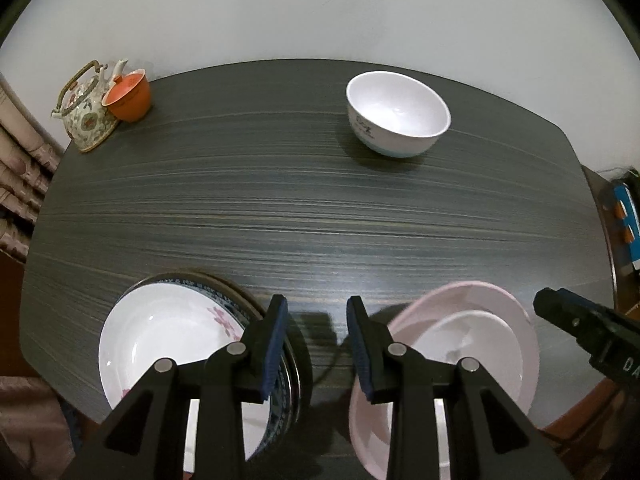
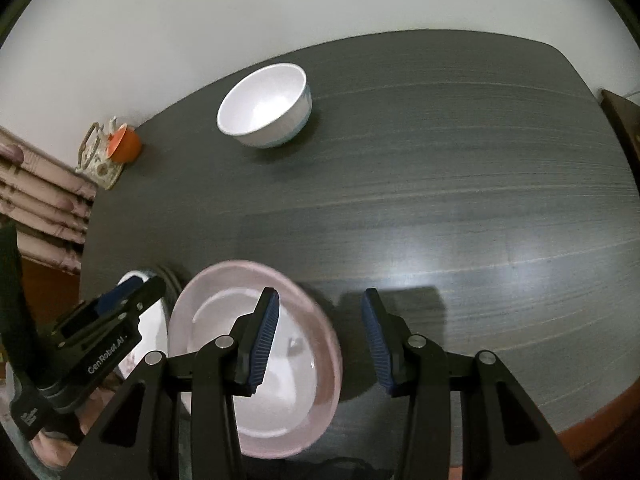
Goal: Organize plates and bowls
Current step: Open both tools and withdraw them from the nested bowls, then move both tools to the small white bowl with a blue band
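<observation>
A white bowl (image 1: 396, 114) (image 2: 264, 106) stands upright near the far edge of the dark table (image 1: 280, 200). At the near left lies a stack of plates (image 1: 168, 332): a white one with pink flowers on top of blue-rimmed ones. A pink plate (image 1: 480, 300) (image 2: 304, 360) lies at the near right. My left gripper (image 1: 317, 304) hangs open over bare table between the stack and the pink plate. My right gripper (image 2: 320, 296) is open above the pink plate's right rim, one finger over the plate and the other over the table. Neither gripper holds anything.
A patterned teapot (image 1: 86, 114) (image 2: 98, 160) and an orange cup (image 1: 128, 96) (image 2: 126, 146) stand at the table's far left corner. Folded patterned fabric (image 1: 20, 184) lies beyond the left edge. Blue and orange items (image 1: 628, 216) sit past the right edge. A pale wall is behind.
</observation>
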Demonstrator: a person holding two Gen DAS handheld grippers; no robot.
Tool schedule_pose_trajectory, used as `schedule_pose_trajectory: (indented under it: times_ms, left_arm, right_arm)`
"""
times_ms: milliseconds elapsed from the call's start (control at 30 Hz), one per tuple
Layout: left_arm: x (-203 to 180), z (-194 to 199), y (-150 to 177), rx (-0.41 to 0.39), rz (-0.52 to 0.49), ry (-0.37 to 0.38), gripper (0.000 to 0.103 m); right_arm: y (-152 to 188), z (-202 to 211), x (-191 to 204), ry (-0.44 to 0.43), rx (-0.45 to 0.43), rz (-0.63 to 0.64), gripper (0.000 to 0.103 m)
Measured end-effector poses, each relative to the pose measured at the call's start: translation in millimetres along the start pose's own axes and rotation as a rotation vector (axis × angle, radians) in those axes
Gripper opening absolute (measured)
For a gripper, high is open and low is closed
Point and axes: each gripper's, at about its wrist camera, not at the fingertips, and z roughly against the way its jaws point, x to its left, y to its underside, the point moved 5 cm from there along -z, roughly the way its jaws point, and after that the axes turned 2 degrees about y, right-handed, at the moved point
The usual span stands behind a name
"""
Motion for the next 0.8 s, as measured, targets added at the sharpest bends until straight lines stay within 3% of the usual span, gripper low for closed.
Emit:
schedule_pose_trajectory:
  times_ms: [533,800]
  left_arm:
    - [27,-40,-68,0.012,0.055,0.025,0.031]
    - [22,-61,-109,0.041,0.089,0.150,0.031]
  right_arm:
    - [-56,-33,-20,0.019,0.027,0.046,0.041]
    - [-100,-46,-17,-0.024,0.017,0.057,0.041]
